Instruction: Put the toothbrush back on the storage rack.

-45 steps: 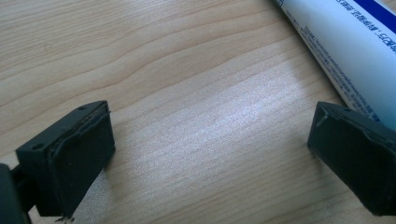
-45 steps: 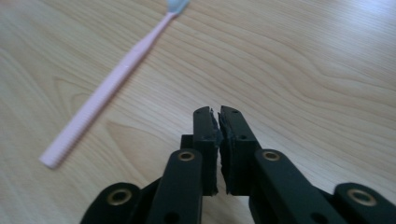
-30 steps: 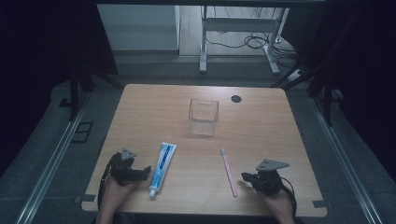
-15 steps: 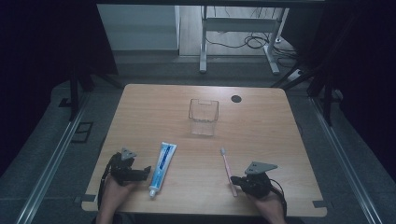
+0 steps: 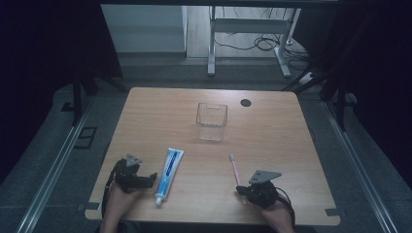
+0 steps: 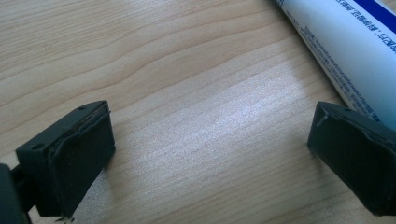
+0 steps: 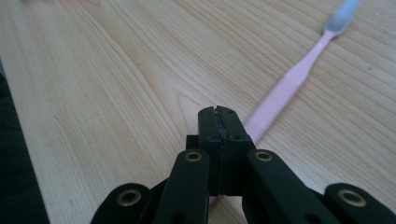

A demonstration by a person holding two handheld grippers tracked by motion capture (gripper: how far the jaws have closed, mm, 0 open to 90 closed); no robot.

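A pink toothbrush [image 5: 235, 170] lies on the wooden table [image 5: 272, 141], bristle head pointing away from me. My right gripper [image 5: 241, 190] rests at the near end of its handle, jaws shut flat against each other with nothing between them. In the right gripper view the toothbrush [image 7: 294, 81] runs out from under the right gripper [image 7: 219, 116] toward the upper right. A white and blue toothpaste tube [image 5: 167, 172] lies at the near left. My left gripper [image 5: 148, 180] sits just left of it, open. In the left gripper view the tube [image 6: 345, 51] lies beside one jaw of the left gripper [image 6: 210, 154], bare wood between the jaws.
A clear square container [image 5: 212, 121] stands upright in the middle of the table, beyond both objects. A black round cap [image 5: 246, 102] sits in the tabletop at the back. Metal floor rails run along both sides of the table.
My right gripper has moved left along the near edge until it sits over the end of the toothbrush handle. The left gripper and the tube have stayed put.
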